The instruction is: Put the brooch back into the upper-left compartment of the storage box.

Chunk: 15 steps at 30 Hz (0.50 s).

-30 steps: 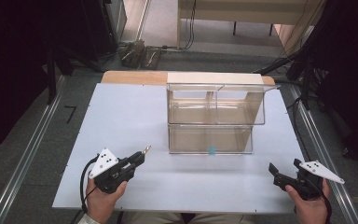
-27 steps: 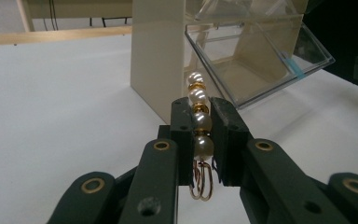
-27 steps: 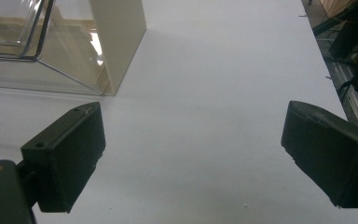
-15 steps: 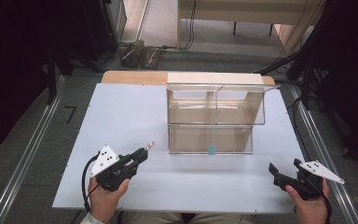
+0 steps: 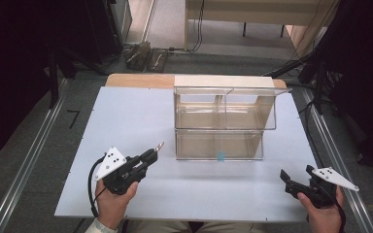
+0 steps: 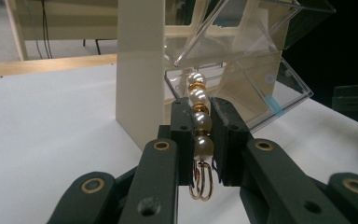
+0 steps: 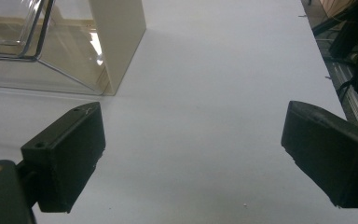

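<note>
My left gripper (image 5: 151, 155) is at the front left of the white table (image 5: 126, 116), shut on a short strand of white pearls with gold spacers (image 5: 160, 145). In the left gripper view the pearl strand (image 6: 198, 95) stands up between the jaws of the left gripper (image 6: 200, 114), and its gold wire hooks (image 6: 201, 184) hang below the pads. The strand points at the clear two-tier box (image 5: 218, 121), a short way from its lower left corner. At the front right my right gripper (image 5: 287, 178) is open and empty, its jaws wide apart in its own view (image 7: 193, 116).
The clear box (image 6: 242, 56) has cream side walls (image 6: 140, 65), an upper tier tilted open and a small blue mark (image 5: 220, 155) on its lower front. Its corner (image 7: 116, 42) is far left of the right gripper. Metal rails (image 5: 24, 170) run along both sides of the table.
The left gripper has edged a little forward and right toward the box, still gripping the pearl strand. The right gripper has stayed in place.
</note>
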Available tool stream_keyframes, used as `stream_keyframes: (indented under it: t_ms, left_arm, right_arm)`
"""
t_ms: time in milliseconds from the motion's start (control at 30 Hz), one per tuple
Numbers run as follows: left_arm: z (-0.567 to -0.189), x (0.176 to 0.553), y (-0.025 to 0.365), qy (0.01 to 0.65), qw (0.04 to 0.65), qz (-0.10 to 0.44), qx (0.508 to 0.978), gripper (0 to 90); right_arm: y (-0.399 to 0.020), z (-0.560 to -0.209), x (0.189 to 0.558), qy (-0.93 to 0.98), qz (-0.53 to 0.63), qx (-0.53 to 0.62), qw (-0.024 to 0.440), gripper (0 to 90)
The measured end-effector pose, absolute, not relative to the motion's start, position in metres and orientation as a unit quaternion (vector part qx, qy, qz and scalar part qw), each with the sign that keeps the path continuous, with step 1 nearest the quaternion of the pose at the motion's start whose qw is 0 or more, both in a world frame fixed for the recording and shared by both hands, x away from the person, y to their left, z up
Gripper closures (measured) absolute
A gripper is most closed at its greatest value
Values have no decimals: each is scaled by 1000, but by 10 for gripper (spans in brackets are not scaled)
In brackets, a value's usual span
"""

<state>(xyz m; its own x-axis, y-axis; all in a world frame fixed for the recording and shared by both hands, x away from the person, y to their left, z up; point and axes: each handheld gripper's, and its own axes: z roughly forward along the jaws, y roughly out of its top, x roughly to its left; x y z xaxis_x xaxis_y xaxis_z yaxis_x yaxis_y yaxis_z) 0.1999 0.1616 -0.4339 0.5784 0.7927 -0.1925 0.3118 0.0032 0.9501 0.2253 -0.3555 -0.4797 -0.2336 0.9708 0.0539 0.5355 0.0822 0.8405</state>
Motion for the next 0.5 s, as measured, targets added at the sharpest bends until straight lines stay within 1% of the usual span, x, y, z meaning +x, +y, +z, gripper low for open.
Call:
stream_keyframes:
  t_ms: [500]
  left_arm:
    - [-424, 205, 153, 396, 594, 209, 668, 801]
  right_arm:
    - [-356, -480, 225, 681, 391, 553, 279, 48]
